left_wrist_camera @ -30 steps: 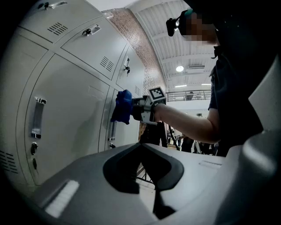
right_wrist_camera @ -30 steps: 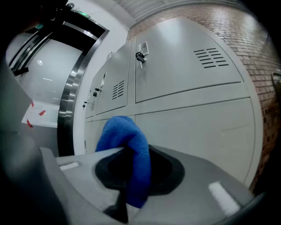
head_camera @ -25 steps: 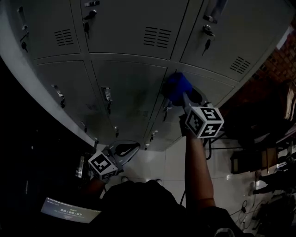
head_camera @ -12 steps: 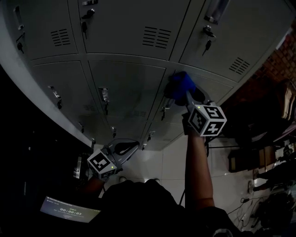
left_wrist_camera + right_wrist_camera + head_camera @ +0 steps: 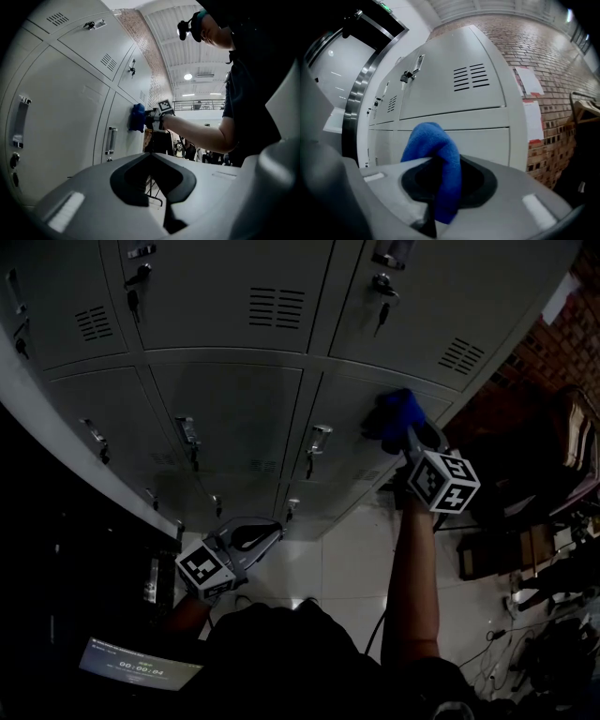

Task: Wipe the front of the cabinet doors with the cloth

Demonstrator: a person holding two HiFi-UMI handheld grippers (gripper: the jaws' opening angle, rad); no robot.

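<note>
Grey cabinet doors (image 5: 225, 409) fill the far side, where the right gripper (image 5: 409, 434), its 2 jaws pinching the blue cloth (image 5: 395, 414), holds it against a right-hand door, while the left gripper (image 5: 270, 531) hangs low and near, jaws pressed together on nothing.

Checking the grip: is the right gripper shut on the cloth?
Shut: the blue cloth is pinched between the fingers of the right gripper, bunched above them.
</note>
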